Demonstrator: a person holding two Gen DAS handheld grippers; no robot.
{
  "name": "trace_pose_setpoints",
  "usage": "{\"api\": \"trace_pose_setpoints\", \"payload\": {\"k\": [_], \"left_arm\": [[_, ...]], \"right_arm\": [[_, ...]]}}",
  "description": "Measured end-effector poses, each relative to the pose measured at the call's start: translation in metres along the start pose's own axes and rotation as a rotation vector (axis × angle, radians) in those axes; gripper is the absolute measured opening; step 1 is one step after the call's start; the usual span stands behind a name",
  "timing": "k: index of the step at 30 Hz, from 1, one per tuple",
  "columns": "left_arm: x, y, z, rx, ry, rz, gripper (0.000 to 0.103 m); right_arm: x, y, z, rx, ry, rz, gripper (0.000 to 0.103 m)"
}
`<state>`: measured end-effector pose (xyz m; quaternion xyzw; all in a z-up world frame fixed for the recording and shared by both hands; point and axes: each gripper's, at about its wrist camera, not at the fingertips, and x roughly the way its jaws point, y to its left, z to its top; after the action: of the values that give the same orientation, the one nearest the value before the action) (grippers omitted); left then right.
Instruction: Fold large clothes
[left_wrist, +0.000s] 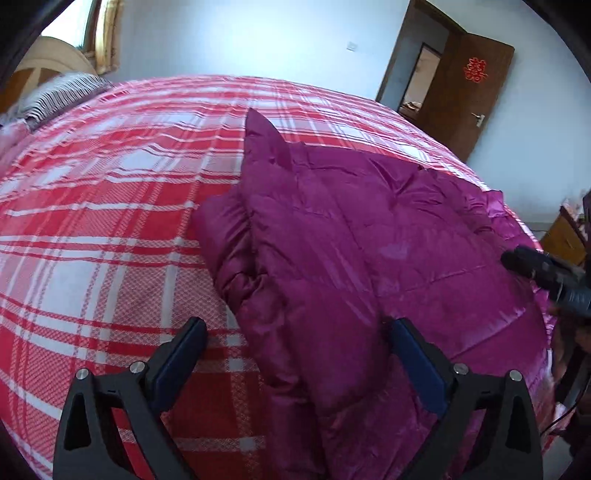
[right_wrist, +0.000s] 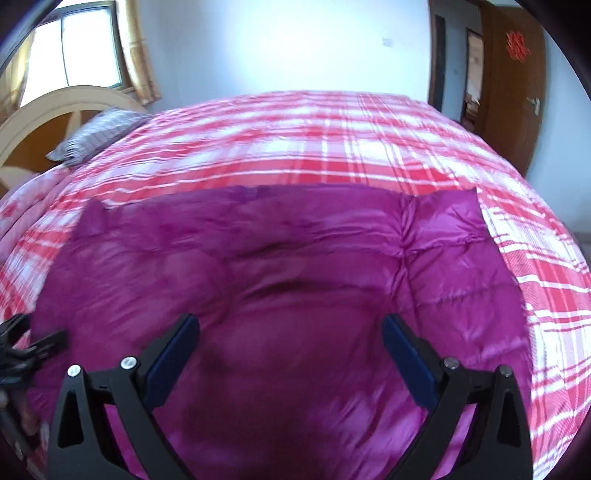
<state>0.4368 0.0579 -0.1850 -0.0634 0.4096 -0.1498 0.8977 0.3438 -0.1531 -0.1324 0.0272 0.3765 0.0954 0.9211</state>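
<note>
A magenta quilted down coat (left_wrist: 354, 240) lies spread on a red and white plaid bed (left_wrist: 103, 206), with its left side folded over into a thick ridge. My left gripper (left_wrist: 297, 328) hovers open over that folded left edge, nothing between its fingers. In the right wrist view the coat (right_wrist: 288, 266) fills the foreground and my right gripper (right_wrist: 290, 326) hangs open just above its middle, holding nothing. The right gripper (left_wrist: 546, 273) also shows as a dark shape at the coat's right edge. The left gripper (right_wrist: 33, 343) peeks in at the left.
The plaid bedspread (right_wrist: 332, 140) stretches away behind the coat. A striped pillow (left_wrist: 62, 92) lies by the curved wooden headboard (right_wrist: 55, 107) at the far left. A window with gold curtains (right_wrist: 92, 48) and an open brown door (left_wrist: 469, 88) stand beyond the bed. Wooden furniture (left_wrist: 565, 236) sits at the right.
</note>
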Motion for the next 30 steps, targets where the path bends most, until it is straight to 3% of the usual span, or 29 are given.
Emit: {"api": "trace_pose_setpoints", "payload": {"k": [3, 7, 11, 14, 21, 22, 23, 26, 30], "left_arm": [[-0.002, 0.001, 0.001, -0.010, 0.002, -0.037, 0.099], [-0.006, -0.006, -0.005, 0.005, 0.001, -0.130, 0.076], [-0.008, -0.003, -0.005, -0.016, -0.003, -0.106, 0.075], [-0.014, 0.001, -0.006, -0.037, -0.024, -0.072, 0.075], [-0.015, 0.005, -0.014, -0.035, -0.021, -0.064, 0.073], [-0.015, 0.004, -0.014, -0.036, -0.019, -0.084, 0.054], [-0.015, 0.006, -0.013, -0.062, -0.007, -0.150, 0.034], [-0.030, 0.004, -0.010, -0.104, -0.059, -0.208, 0.018], [-0.071, -0.021, 0.004, -0.070, -0.143, -0.293, 0.017]], "right_arm": [[0.004, 0.016, -0.012, -0.040, 0.047, -0.002, 0.101], [0.023, 0.009, -0.023, 0.012, 0.035, -0.025, 0.103], [0.020, 0.011, -0.027, 0.001, 0.009, -0.006, 0.102], [0.005, -0.005, -0.027, 0.065, -0.008, 0.051, 0.093], [0.022, 0.000, -0.034, -0.004, 0.011, 0.008, 0.103], [0.023, 0.001, -0.033, -0.003, 0.014, 0.006, 0.103], [0.024, 0.000, -0.034, -0.011, 0.018, 0.000, 0.103], [0.028, 0.003, -0.031, -0.027, 0.037, -0.014, 0.103], [0.029, 0.004, -0.032, -0.033, 0.041, -0.022, 0.103]]}}
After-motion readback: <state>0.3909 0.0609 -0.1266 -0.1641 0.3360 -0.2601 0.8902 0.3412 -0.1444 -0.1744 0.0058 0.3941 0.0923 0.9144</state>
